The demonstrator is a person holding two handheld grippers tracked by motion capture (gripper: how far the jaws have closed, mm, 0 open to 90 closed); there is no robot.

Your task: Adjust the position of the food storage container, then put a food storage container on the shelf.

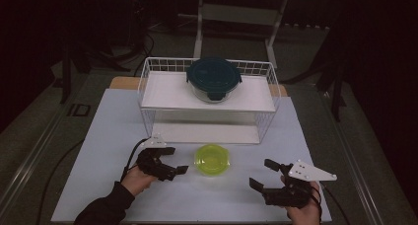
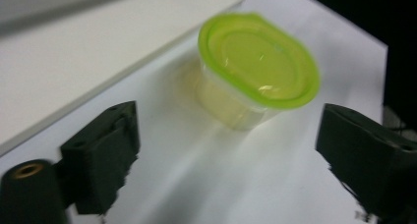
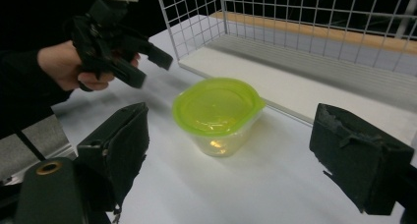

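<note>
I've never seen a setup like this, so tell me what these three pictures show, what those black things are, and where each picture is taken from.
A person sits at a white table holding a pair of hand-held tongs in each hand: the left tongs and the right tongs. Both are open and hold nothing. One picture looks down from above. The other two come from cameras riding on the tongs, looking out between their black jaws. On the table, between the tongs, stands a small clear tub with a green lid. Behind it is a white wire rack, and on its upper shelf sits a glass container with a dark teal lid.
</note>
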